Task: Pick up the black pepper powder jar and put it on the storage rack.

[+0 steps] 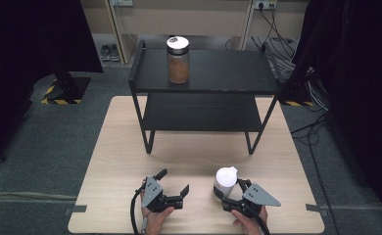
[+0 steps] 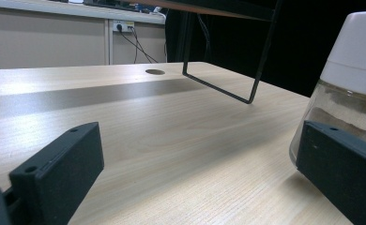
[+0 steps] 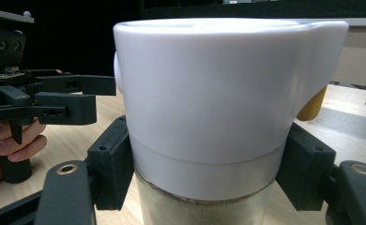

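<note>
Grey carpet surrounds a pale wooden bench (image 1: 130, 147) that carries a black two-tier metal shelf (image 1: 203, 73) at its far side; on the shelf's top tier, toward the left, stands a glass jar of brown powder with a silver lid (image 1: 178, 59).

At the near right of the bench stands a glass jar with a white spouted plastic lid (image 1: 225, 182). The right gripper (image 1: 233, 193) has its jaws pinching this jar just beneath the lid, one pad on either side in the right gripper view. The left gripper (image 1: 174, 182) rests at the near left with its jaws spread, nothing between them.

The grasp looks made; lifting is likely next, perhaps toward the shelf, keeping the jar upright.

The jar (image 3: 218, 117) is clear-walled, holds a pale granular fill, and its lid is smooth, wide and slightly tapered, with a pouring lip.
</note>
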`<state>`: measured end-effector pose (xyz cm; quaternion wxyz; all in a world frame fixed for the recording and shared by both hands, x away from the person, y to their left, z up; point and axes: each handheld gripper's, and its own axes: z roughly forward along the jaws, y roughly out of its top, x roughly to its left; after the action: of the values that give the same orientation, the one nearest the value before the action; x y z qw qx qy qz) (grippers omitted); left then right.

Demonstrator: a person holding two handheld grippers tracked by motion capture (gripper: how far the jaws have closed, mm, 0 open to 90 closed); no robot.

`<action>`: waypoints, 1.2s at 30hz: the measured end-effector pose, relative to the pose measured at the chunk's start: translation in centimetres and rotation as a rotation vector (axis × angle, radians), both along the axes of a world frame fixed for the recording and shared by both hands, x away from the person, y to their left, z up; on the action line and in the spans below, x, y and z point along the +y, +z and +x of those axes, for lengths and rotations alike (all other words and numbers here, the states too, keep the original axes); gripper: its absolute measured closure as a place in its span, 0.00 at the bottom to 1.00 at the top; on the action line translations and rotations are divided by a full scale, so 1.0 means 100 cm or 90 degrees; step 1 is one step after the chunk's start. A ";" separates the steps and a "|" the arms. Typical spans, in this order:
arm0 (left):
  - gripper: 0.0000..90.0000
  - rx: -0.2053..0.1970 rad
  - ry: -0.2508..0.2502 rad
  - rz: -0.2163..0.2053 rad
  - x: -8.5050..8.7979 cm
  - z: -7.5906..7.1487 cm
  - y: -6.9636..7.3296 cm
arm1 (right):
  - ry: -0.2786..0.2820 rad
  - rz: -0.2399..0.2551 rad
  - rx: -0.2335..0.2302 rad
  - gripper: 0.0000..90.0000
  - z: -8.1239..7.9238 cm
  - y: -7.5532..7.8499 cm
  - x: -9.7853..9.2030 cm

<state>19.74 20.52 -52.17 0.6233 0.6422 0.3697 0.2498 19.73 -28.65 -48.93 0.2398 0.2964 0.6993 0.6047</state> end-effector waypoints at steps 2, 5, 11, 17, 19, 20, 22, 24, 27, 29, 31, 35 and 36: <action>0.00 0.000 0.000 0.000 0.000 0.000 0.000 | -0.001 0.002 -0.001 0.34 -0.001 0.001 -0.001; 0.00 0.000 0.000 0.000 0.000 0.000 0.000 | -0.004 0.002 0.000 0.34 -0.002 0.004 -0.002; 0.00 0.000 0.000 0.001 0.000 0.000 0.000 | -0.007 0.000 0.000 0.34 -0.003 0.011 -0.004; 0.00 0.000 -0.001 -0.001 0.000 -0.001 0.000 | -0.007 0.002 0.001 0.34 -0.004 0.015 -0.006; 0.00 -0.001 -0.002 0.001 0.000 -0.001 0.000 | -0.007 0.004 0.001 0.34 -0.004 0.016 -0.006; 0.00 -0.001 -0.002 0.001 0.000 -0.001 0.000 | -0.008 0.003 0.001 0.34 -0.004 0.017 -0.006; 0.00 0.000 -0.002 0.000 0.000 -0.001 0.000 | -0.009 0.002 0.001 0.34 -0.005 0.019 -0.006; 0.00 0.000 -0.002 0.000 0.000 0.000 0.000 | -0.010 0.004 -0.001 0.34 -0.005 0.021 -0.007; 0.00 0.001 -0.002 -0.001 0.001 0.000 0.000 | -0.013 0.002 -0.004 0.34 -0.006 0.025 -0.008; 0.00 0.001 -0.003 -0.002 0.001 0.000 0.000 | -0.015 0.001 -0.009 0.34 -0.006 0.029 -0.009; 0.00 0.000 -0.004 -0.001 0.001 0.000 0.000 | -0.016 0.004 -0.014 0.34 -0.006 0.033 -0.010; 0.00 0.000 -0.005 0.001 0.001 0.000 0.000 | -0.016 0.007 -0.026 0.34 -0.005 0.043 -0.011; 0.00 0.000 -0.005 0.000 0.001 0.000 0.000 | -0.016 0.007 -0.027 0.34 -0.005 0.046 -0.012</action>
<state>19.75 20.59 -52.17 0.6243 0.6438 0.3669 0.2472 19.24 -29.81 -44.30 0.2604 0.2937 0.6868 0.6117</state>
